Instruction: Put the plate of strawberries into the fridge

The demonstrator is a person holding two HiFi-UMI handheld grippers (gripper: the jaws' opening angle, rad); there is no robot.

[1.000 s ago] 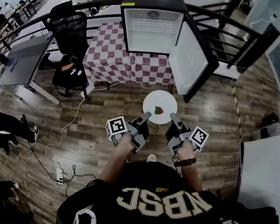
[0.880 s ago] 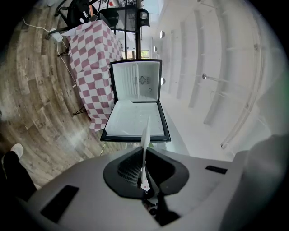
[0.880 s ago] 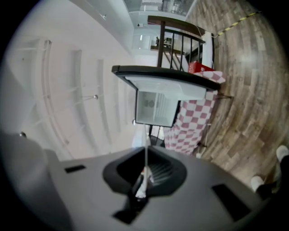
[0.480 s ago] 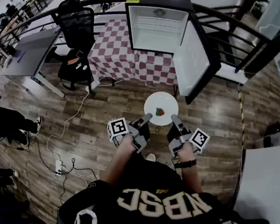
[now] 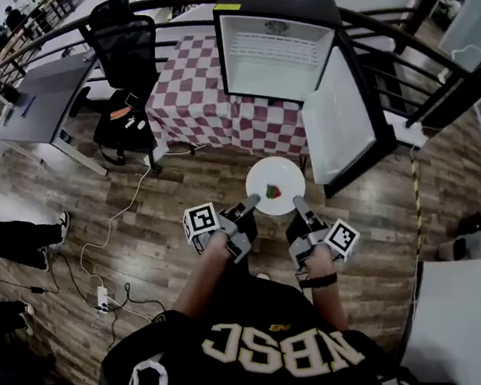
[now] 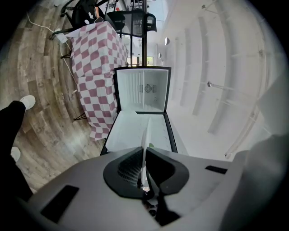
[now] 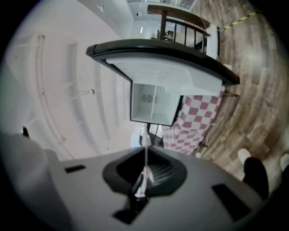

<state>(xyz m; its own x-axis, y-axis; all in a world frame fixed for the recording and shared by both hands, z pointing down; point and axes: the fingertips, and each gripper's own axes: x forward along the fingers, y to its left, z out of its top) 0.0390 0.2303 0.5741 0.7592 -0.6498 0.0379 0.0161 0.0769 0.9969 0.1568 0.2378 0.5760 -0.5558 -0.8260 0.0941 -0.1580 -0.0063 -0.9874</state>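
Observation:
A white plate (image 5: 274, 176) with a red strawberry (image 5: 273, 191) hangs level in front of me. My left gripper (image 5: 252, 201) is shut on its near-left rim and my right gripper (image 5: 296, 201) is shut on its near-right rim. The left gripper view shows the plate (image 6: 145, 144) edge-on as a thin white line pinched between the dark pads of the left gripper (image 6: 143, 176). The same thin line of plate (image 7: 146, 155) sits in the right gripper (image 7: 143, 173). Ahead stands the small black fridge (image 5: 274, 53) with its door (image 5: 335, 115) swung open to the right and its white inside bare.
The fridge stands on a table under a red-and-white checked cloth (image 5: 202, 98). A black office chair (image 5: 121, 55) and a grey desk (image 5: 41, 101) are at the left. A black railing (image 5: 413, 52) runs behind. Cables and a power strip (image 5: 103, 298) lie on the wooden floor.
The fridge and the checked table have drawn a little nearer and larger in the head view. Both grippers still hold the plate the same way.

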